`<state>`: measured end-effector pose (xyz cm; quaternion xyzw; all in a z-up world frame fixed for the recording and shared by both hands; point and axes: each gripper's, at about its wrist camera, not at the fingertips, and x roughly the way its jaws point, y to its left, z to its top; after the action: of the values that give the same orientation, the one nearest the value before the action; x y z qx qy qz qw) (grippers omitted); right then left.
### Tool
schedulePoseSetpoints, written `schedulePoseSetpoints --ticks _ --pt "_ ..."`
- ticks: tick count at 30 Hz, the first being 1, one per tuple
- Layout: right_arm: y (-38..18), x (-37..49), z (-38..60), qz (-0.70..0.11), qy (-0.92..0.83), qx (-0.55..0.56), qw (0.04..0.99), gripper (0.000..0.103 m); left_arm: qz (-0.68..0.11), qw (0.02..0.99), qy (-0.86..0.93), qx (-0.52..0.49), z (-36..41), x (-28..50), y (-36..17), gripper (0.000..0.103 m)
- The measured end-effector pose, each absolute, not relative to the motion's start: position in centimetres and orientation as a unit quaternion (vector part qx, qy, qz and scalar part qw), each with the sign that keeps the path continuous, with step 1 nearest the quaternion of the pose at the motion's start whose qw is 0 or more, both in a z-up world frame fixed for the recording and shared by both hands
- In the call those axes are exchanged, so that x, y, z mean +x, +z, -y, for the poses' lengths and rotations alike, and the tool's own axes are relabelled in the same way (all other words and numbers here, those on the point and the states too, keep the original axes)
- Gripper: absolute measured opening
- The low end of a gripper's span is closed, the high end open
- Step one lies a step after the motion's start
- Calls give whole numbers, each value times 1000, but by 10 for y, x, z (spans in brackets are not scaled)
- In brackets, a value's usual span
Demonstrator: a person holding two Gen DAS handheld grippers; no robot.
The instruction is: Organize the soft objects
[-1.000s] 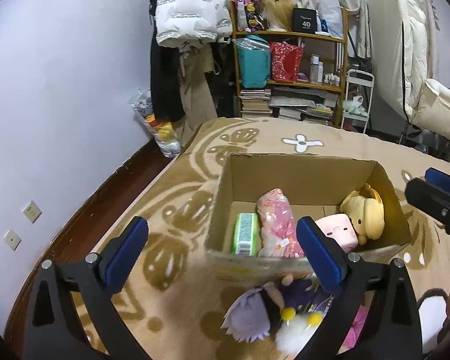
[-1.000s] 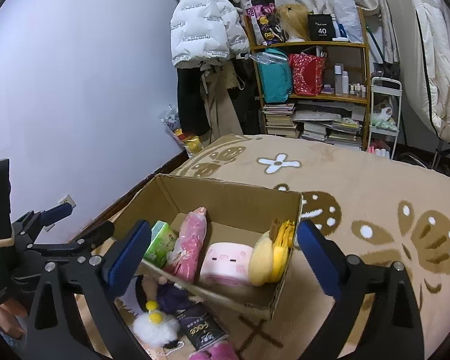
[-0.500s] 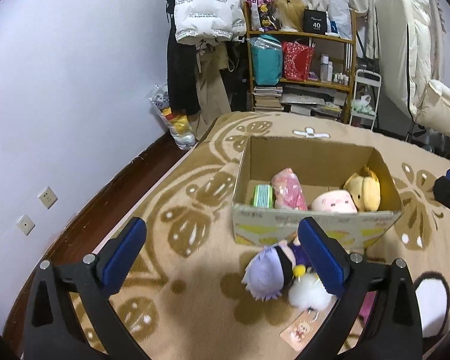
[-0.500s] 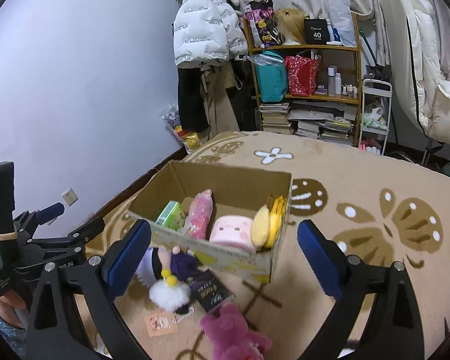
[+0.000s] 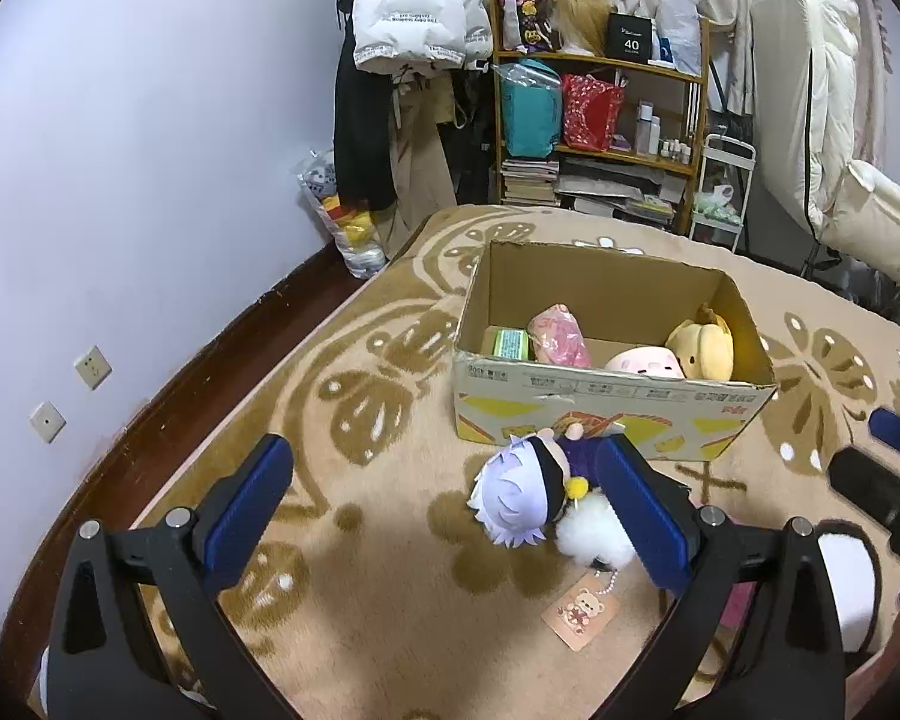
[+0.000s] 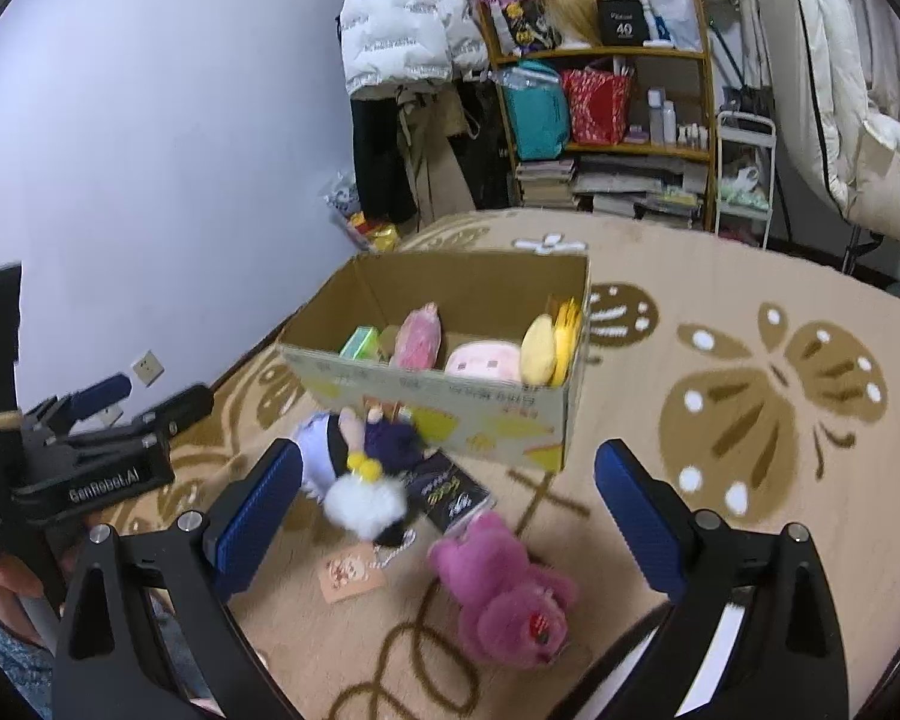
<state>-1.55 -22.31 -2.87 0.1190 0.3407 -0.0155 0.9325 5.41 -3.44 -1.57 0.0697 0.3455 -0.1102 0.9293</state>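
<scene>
An open cardboard box (image 5: 606, 402) sits on the patterned beige rug (image 5: 360, 480), its flaps up and its printed front wall facing the cameras. Inside, from left to right, lie a green packet (image 5: 510, 343) against the left wall, a pink wrapped bundle (image 5: 558, 337) leaning beside it, a pale pink block-faced plush (image 5: 645, 363) near the front wall, and a yellow plush (image 5: 703, 345) propped against the right wall.

On the rug just in front of the box lies a doll with lilac hair and a dark outfit (image 5: 519, 489), its feet touching the box front. A white fluffy pompom (image 5: 594, 531) rests against the doll, and a small bear-print card (image 5: 582, 618) on a bead chain lies just below it. In the right wrist view a dark glossy packet (image 6: 450, 489) lies beside the pompom, partly under the doll, and a magenta plush bear (image 6: 504, 588) lies face up further right; its details are blurred, so I cannot tell its pose exactly.

The left gripper (image 5: 444, 516) hangs above the rug with its blue-padded jaws wide apart, holding nothing. The right gripper (image 6: 450, 516) also stands spread wide and empty, above the pompom and the bear.
</scene>
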Motion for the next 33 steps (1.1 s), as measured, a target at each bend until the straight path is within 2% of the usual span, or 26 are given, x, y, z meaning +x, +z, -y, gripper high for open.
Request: schedulePoseSetpoints --ticks 13,33 --pt "-64 -4 228 -397 -29 130 908 102 -390 911 -113 68 36 63 -43 100" --pt "-114 31 228 -478 -28 129 869 102 -439 878 -178 77 77 89 -77 100"
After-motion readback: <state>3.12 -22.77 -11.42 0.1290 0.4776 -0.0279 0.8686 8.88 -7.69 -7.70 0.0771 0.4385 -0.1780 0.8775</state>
